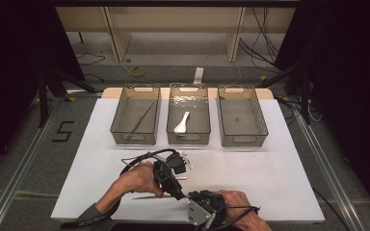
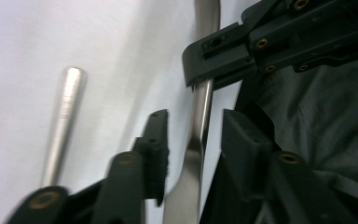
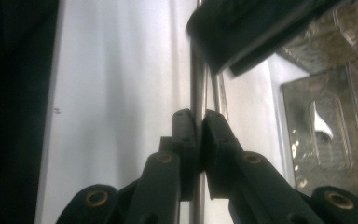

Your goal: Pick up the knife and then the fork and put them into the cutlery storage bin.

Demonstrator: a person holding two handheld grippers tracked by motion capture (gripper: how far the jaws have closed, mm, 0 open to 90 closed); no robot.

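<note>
Right gripper (image 3: 199, 122) clamps steel utensil (image 3: 196, 84); left gripper (image 2: 193, 144) slack.

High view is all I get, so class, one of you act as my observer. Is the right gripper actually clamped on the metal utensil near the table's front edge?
Observer: Yes. In the right gripper view, the right gripper has both jaws pressed shut on the thin metal utensil.
Operator: And the left gripper?
Observer: The left gripper is open. The utensil runs between its jaws with a gap on each side.
Operator: Anything else close by?
Observer: A second metal handle lies on the white table beside the left gripper's jaws, apart from them.
</note>
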